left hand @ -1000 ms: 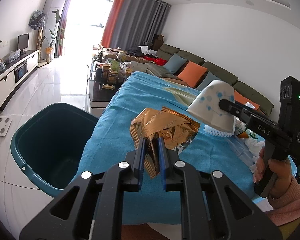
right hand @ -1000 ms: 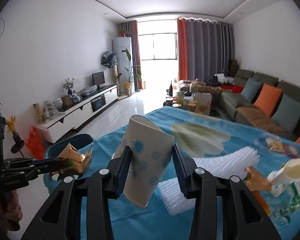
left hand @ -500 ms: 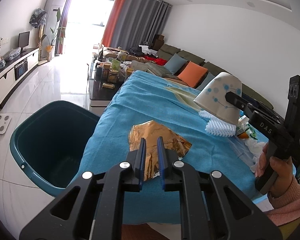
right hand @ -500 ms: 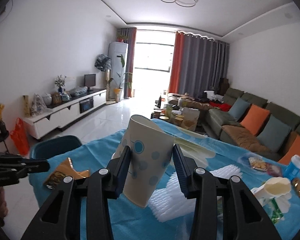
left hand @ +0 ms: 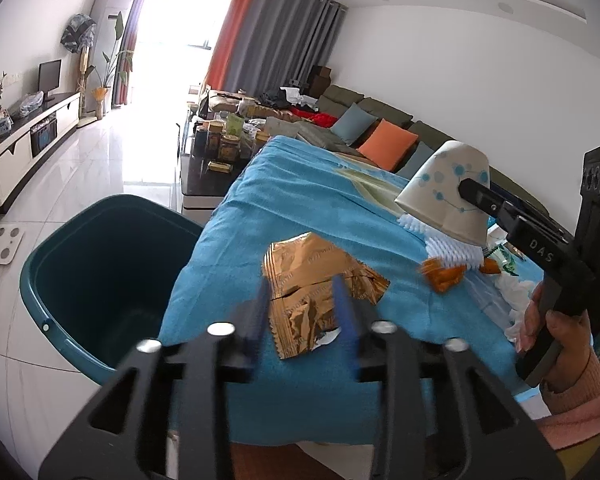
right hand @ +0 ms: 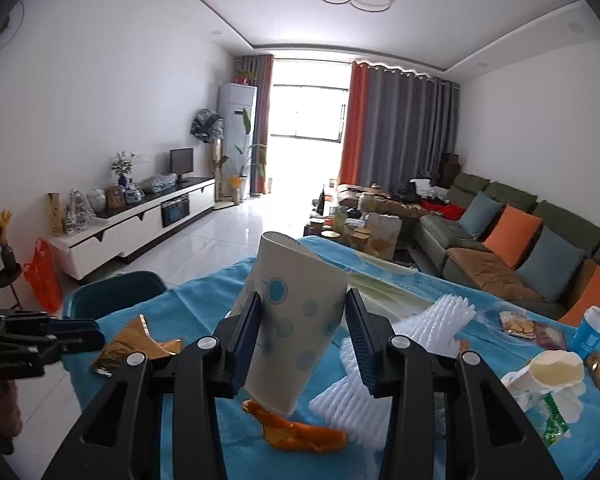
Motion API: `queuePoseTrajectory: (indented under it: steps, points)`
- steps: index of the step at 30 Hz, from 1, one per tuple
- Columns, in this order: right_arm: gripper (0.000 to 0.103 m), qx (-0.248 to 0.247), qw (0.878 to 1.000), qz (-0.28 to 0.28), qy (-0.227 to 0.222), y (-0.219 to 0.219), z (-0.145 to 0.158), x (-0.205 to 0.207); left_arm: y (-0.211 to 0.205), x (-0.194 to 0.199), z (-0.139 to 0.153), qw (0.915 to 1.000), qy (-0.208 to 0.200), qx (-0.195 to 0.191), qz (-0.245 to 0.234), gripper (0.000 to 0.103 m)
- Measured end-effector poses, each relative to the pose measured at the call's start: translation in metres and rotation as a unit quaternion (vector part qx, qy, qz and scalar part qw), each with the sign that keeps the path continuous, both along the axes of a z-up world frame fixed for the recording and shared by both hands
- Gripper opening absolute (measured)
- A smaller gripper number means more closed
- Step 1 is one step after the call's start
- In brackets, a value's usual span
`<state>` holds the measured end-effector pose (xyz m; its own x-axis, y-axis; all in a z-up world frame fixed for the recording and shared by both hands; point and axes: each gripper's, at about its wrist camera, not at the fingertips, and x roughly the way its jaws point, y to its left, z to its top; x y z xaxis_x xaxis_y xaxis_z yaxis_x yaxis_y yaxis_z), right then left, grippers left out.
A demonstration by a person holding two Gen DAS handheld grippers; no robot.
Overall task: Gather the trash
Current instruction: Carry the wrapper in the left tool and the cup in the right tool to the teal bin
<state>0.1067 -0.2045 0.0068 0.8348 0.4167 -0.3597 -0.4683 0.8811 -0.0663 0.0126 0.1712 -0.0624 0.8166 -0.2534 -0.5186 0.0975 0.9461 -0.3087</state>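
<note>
Left gripper (left hand: 302, 312) jaws have just been opening; blue pads are motion-blurred, so a hedge: they look clear of the foil wrapper (left hand: 320, 292), which sits between them, lower centre of the left wrist frame. Wrapper lies crumpled on the blue cloth (left hand: 300, 208) near the table's edge, not in the bin (left hand: 100, 272). Bin stands at left of frame, just beside that edge, mouth open and below cloth level.

Key relation: wrapper is directly ahead of the left jaws, long axis running roughly upper left to lower right across them; bin is to its left. Left hand is the nearer one to both. My read: re-grip, then carry left over the rim.

Right gripper (right hand: 304, 344) is clamped on the paper cup (right hand: 296, 320), centre of its frame, cup tilted, rim up-left. Cup hangs above the cloth, over an orange peel (right hand: 296, 432) and white foam net (right hand: 380, 372).
</note>
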Motion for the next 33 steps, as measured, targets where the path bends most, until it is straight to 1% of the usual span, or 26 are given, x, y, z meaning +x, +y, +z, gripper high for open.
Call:
queuePoseTrajectory:
  steps: [2,4,5,6,7,9,10,12,13,15,20,25,33]
  points:
    - [0.041,0.007,1.000,0.009,0.007,0.005,0.000,-0.001,-0.002,0.003,-0.003,1.0000,0.005,0.000,-0.008,0.051]
    - [0.041,0.012,1.000,0.018,0.016,0.007,0.000,0.001,-0.004,0.009,-0.007,0.9998,0.013,0.005,-0.011,0.051]
    - [0.041,0.014,0.999,0.021,0.019,0.009,0.000,0.000,-0.005,0.013,-0.011,0.9997,0.021,0.004,-0.014,0.049]
    - [0.041,0.017,0.999,0.026,0.023,0.011,-0.001,-0.001,-0.004,0.018,-0.014,0.9994,0.030,0.001,-0.015,0.039]
    - [0.041,0.019,0.999,0.035,0.029,0.013,0.000,0.001,-0.004,0.021,-0.015,0.9994,0.032,-0.001,-0.015,0.036]
    - [0.041,0.020,0.998,0.046,0.036,0.017,0.001,0.001,-0.003,0.022,-0.015,0.9993,0.031,-0.004,-0.018,0.025]
    - [0.041,0.022,0.998,0.052,0.040,0.021,0.001,-0.001,-0.002,0.023,-0.014,0.9993,0.030,-0.008,-0.020,0.023]
    - [0.041,0.028,0.996,0.070,0.056,0.027,0.001,0.003,-0.002,0.022,-0.015,0.9993,0.029,-0.009,-0.024,0.013]
    - [0.041,0.031,0.995,0.075,0.062,0.029,0.000,0.005,-0.003,0.020,-0.014,0.9995,0.025,-0.007,-0.021,0.012]
    - [0.041,0.044,0.992,0.089,0.080,0.033,-0.001,0.011,0.000,0.017,-0.012,0.9996,0.019,-0.013,-0.018,0.005]
    - [0.041,0.059,0.984,0.122,0.116,0.053,-0.004,0.023,0.019,0.006,-0.002,0.9998,0.008,-0.020,0.003,0.005]
    - [0.041,0.056,0.977,0.158,0.130,0.084,-0.003,0.030,0.048,-0.007,0.007,0.9988,-0.003,-0.016,0.047,0.005]
    - [0.041,0.055,0.965,0.207,0.153,0.138,-0.002,0.040,0.092,-0.019,0.011,0.9938,-0.001,-0.004,0.111,0.005]
